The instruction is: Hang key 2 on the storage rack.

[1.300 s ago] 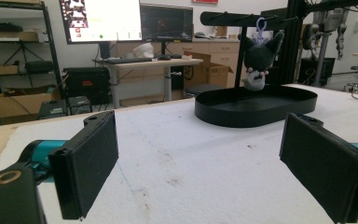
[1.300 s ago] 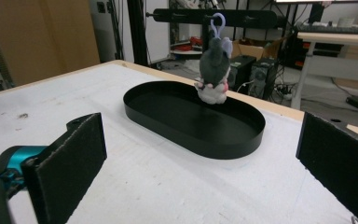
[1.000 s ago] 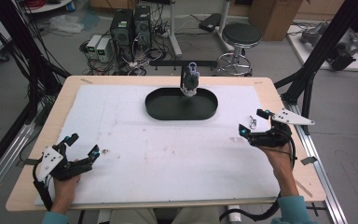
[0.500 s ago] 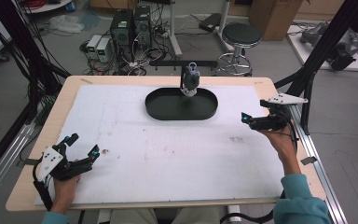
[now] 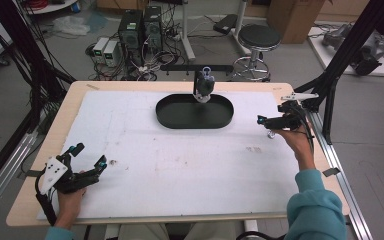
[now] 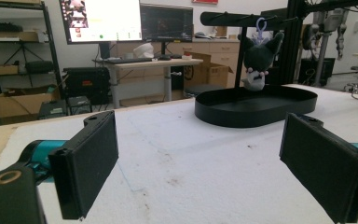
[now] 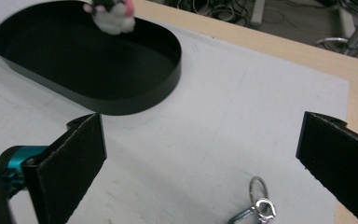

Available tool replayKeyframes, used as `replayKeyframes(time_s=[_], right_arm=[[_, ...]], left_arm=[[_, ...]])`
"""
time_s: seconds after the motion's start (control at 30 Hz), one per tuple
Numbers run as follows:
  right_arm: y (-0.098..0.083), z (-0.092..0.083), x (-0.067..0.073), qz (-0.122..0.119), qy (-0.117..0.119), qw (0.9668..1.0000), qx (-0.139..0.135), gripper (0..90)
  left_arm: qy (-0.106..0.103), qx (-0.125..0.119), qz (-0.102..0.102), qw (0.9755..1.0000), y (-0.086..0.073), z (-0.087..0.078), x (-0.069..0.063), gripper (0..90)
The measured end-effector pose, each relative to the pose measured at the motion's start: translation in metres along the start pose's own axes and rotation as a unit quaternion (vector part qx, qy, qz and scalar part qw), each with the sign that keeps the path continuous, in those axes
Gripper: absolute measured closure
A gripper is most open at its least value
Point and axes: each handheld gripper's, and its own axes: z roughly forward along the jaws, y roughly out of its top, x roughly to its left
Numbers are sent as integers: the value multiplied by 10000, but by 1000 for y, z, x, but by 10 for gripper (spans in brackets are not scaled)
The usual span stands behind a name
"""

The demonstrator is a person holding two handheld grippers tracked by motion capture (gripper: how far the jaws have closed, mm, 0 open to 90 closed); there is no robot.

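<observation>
Right gripper (image 5: pixel 269 121), jaws spread, hovers over a small metal key ring with clasp (image 7: pixel 257 205) right of the matte black oval tray (image 5: pixel 195 112); left gripper (image 5: pixel 87 156), likewise spread, seems empty.

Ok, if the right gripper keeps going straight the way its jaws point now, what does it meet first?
Probably the black oval tray: the right gripper, jaws open, aims across bare white mat toward its near rim. The metal key ring lies below the jaws, likely passed over. Depth is uncertain.
</observation>
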Motion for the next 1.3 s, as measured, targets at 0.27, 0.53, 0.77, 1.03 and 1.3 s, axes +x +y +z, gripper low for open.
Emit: replayKeyframes(time_s=[0.27, 0.53, 0.77, 1.03, 1.3], right_arm=[[5, 16, -8, -92, -229, 9984, 505, 49], [1, 28, -11, -116, -418, 9954, 850, 55], [-5, 37, -20, 172, -379, 9925, 1152, 165], [-11, 46, -27, 331, -432, 9864, 1551, 289], [-13, 50, -29, 270, -572, 9820, 1779, 451]], left_arm=[[3, -14, -16, 10000, 0, 0, 0, 119], [8, -32, -17, 10000, 0, 0, 0, 119], [9, -31, -25, 10000, 0, 0, 0, 118], [4, -32, -25, 10000, 0, 0, 0, 119], [4, -31, -27, 10000, 0, 0, 0, 119]])
